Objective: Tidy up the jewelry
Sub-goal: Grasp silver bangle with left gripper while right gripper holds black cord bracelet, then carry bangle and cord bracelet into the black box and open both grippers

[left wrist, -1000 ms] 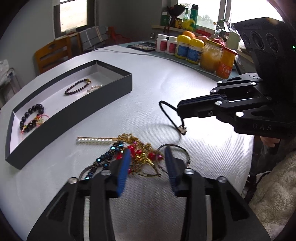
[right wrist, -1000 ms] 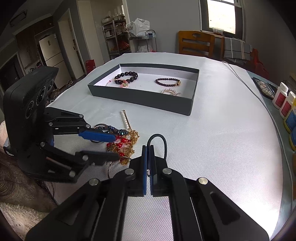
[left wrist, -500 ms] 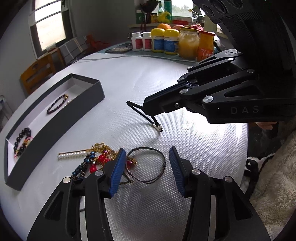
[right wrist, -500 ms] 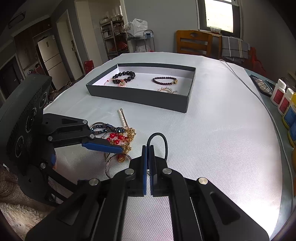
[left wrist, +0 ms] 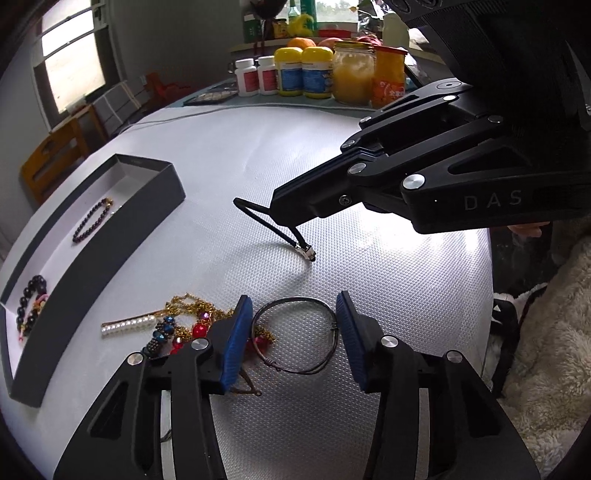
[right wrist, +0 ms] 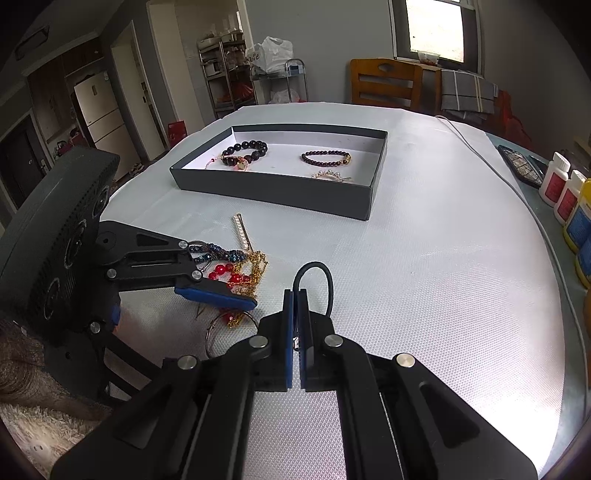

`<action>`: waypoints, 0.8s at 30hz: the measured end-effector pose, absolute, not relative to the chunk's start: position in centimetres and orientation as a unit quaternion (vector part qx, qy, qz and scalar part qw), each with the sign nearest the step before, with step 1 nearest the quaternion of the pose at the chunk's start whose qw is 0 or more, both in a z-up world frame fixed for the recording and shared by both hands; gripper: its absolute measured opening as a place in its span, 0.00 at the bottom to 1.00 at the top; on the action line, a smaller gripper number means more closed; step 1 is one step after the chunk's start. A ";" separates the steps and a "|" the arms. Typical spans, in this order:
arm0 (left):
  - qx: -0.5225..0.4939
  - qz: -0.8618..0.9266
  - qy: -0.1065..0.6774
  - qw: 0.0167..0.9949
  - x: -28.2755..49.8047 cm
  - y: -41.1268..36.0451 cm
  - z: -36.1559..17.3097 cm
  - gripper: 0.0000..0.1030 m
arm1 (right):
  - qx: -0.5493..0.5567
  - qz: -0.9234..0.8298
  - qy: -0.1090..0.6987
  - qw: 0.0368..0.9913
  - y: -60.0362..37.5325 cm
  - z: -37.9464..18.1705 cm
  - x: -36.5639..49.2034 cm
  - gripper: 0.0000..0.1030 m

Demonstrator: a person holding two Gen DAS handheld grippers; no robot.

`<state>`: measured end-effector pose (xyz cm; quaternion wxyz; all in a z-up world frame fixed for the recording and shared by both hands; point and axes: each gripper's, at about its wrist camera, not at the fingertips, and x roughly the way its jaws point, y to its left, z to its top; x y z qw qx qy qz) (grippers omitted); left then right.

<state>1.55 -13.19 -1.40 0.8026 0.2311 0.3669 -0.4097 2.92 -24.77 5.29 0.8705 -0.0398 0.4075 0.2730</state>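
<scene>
Grey walls all round. Bright window (right wrist: 436, 27) ahead of my right tool, wooden chair (right wrist: 386, 83) beneath it, a checked grey cloth (right wrist: 467, 96) draped beside. To the left, a metal shelf rack (right wrist: 225, 70) with a white plastic bag (right wrist: 271, 55) next to it, a white fridge (right wrist: 98, 110), a pale doorway. Round table, white textured cover (right wrist: 443, 277), glare on its near side. Second window (left wrist: 72, 62) seen from my left tool; bottles and jars (left wrist: 317, 72) line the far counter.

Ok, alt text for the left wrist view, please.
The right gripper, shut on a black cord bracelet, hangs over a white table. Below, the open left gripper brackets a thin wire bracelet beside tangled jewelry; a dark tray sits left.
</scene>
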 end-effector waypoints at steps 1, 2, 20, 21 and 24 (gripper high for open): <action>0.233 -0.414 0.367 0.800 1.6 -13.2 -1.4 0.48 | -0.040 0.273 0.407 0.871 -24.8 5.3 2.9 0.02; 0.233 -0.416 0.368 0.798 1.6 -13.1 -1.4 0.48 | -0.040 0.273 0.406 0.871 -24.8 5.4 2.9 0.02; 0.177 -0.377 0.342 0.842 4.3 -9.7 3.6 0.47 | -0.041 0.277 0.368 0.886 -24.5 9.0 7.0 0.02; 0.170 -0.365 0.341 0.849 5.1 -9.0 4.1 0.47 | -0.039 0.282 0.366 0.886 -24.3 9.4 7.7 0.02; 0.158 -0.319 0.337 0.872 7.7 -7.0 5.5 0.47 | -0.030 0.288 0.360 0.887 -23.8 10.3 10.1 0.02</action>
